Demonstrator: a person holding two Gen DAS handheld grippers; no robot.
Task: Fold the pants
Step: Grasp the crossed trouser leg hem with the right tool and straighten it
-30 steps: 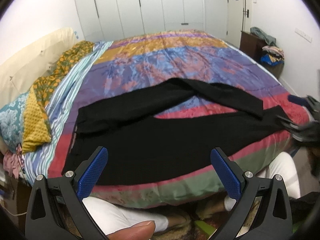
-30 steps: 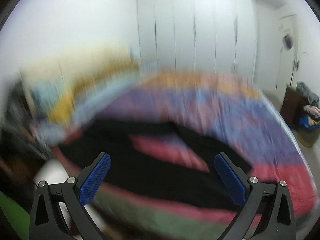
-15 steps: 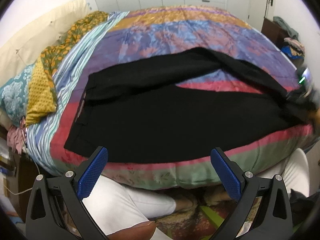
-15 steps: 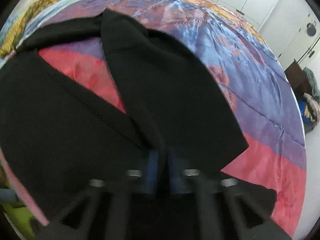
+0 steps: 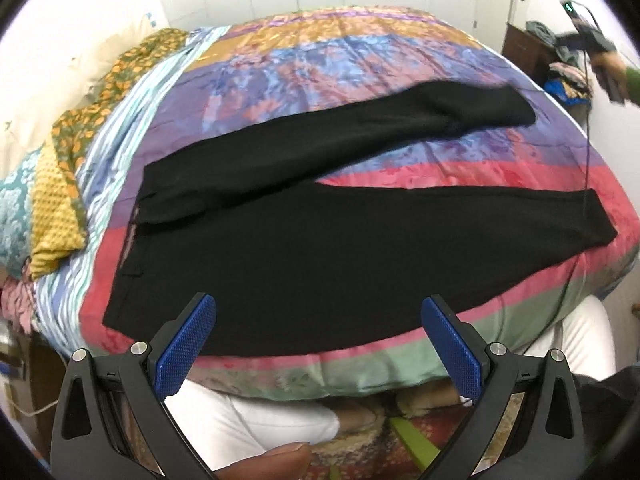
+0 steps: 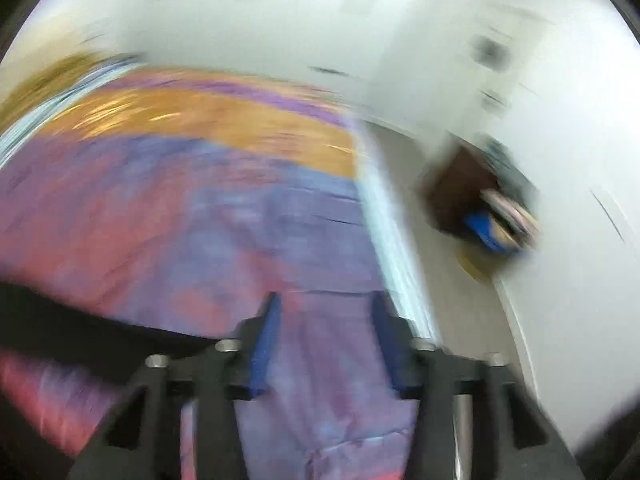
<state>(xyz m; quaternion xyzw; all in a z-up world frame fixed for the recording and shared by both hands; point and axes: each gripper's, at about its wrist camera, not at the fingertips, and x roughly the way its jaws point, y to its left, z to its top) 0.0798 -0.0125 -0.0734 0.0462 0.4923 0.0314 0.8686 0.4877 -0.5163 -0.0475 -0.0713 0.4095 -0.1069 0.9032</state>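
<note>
Bedroom with white wardrobe doors, and black pants [image 5: 304, 240] spread on a striped, multicoloured bedspread [image 5: 360, 60].

Pants lie flat with the waistband toward the pillows [image 5: 52, 200] at the left and the two legs splayed apart to the right; the near leg runs along the bed's front edge, its hem close to the right corner, while the far leg angles up across the middle, a red and blue wedge of cover bare between them. Beyond the far leg the cover is bare up to the wardrobe. Left gripper [image 5: 318, 340] hovers off the near edge, jaws wide apart and holding nothing. Right gripper [image 6: 326, 340] is badly blurred, above the bed's far right side by the floor strip [image 6: 452, 240]; its jaws stand partly apart with only bedspread showing between them.
</note>
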